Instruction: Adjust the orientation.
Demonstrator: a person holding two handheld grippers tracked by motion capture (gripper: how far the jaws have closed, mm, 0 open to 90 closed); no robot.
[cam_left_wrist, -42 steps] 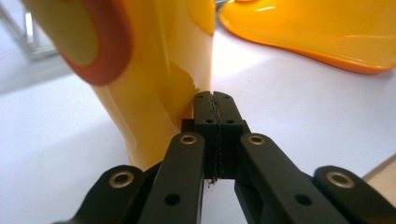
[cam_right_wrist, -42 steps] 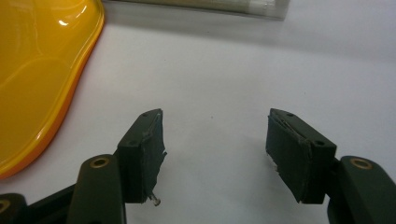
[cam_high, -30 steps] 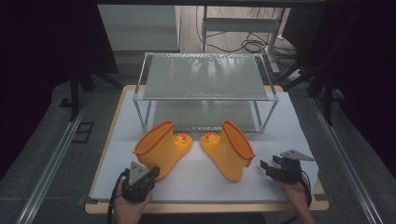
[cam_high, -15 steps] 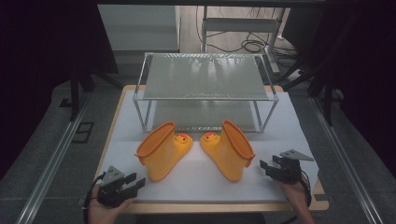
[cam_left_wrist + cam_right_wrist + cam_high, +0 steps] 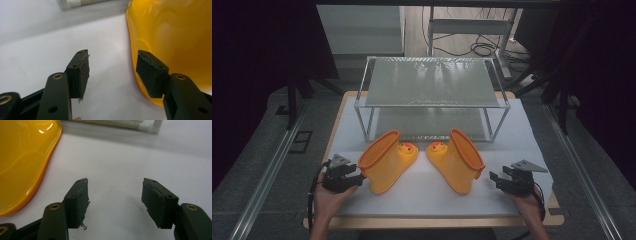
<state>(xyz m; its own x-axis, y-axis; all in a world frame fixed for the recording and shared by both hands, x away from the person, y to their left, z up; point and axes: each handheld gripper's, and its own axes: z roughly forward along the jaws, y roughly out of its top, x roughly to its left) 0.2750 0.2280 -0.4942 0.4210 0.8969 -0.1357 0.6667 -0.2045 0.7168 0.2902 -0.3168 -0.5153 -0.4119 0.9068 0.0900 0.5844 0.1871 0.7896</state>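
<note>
A: What is taking up the most room here?

B: A white table [image 5: 422,192] is lying under everything, and a wire shelf rack [image 5: 432,82] is standing toward its far half. In front of the rack two orange boots are lying on their sides, toes pointing toward each other.

A: And where are the boots sitting relative to the hands?

B: The left boot [image 5: 384,162] is lying left of centre, its open top facing the left gripper [image 5: 357,176]. The right boot [image 5: 457,160] is lying right of centre, with the right gripper [image 5: 494,179] just beside its sole end, apart from it.

A: How is the left claw standing?

B: Its jaws have just been opening and are now standing wide. In the left gripper view the rim of the left boot [image 5: 135,57] is sitting at the gap, with one pad [image 5: 150,72] standing inside the boot's mouth. I am not seeing either pad pressing on the rim.

A: And the right one?

B: It is also standing wide, holding nothing. In the right gripper view only bare white table [image 5: 120,160] is lying between the pads [image 5: 157,202], and the right boot [image 5: 22,165] is lying off to one side, clear of them.
</note>
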